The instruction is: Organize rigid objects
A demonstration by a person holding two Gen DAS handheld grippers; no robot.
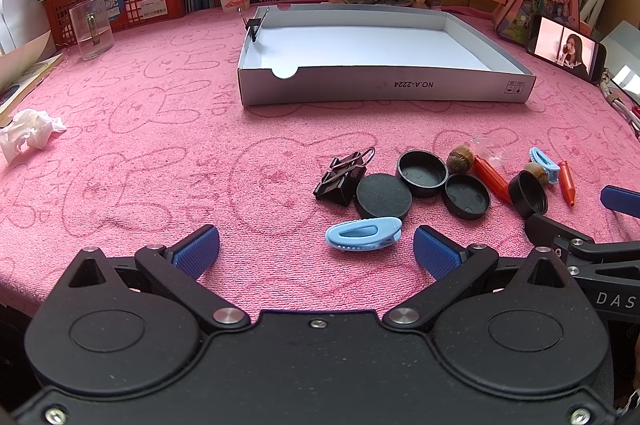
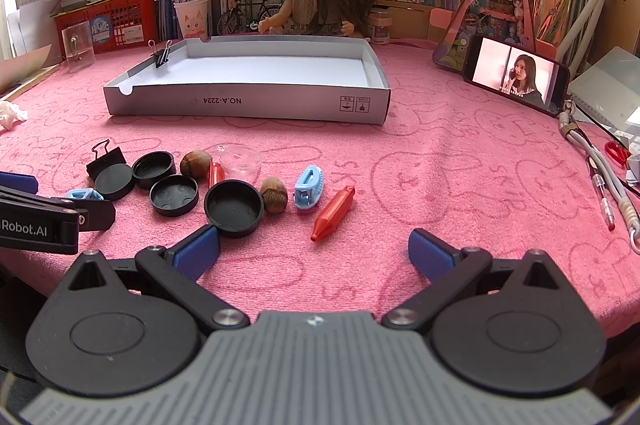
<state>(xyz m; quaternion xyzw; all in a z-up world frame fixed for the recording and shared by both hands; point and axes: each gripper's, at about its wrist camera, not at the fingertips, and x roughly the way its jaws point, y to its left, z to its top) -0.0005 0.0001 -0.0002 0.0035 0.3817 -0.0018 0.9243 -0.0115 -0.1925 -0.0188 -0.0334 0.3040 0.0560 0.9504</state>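
Both the left gripper (image 1: 316, 245) and right gripper (image 2: 314, 245) are hovering wide open and empty; clips, caps (image 2: 233, 207) are lying near the cloth's (image 2: 440, 161) front edge.

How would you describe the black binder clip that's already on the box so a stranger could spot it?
Find the shallow white cardboard box on the pink cloth. On its left wall near the far corner sits a small black binder clip, handles up. The other binder clip lies on the cloth among the caps.
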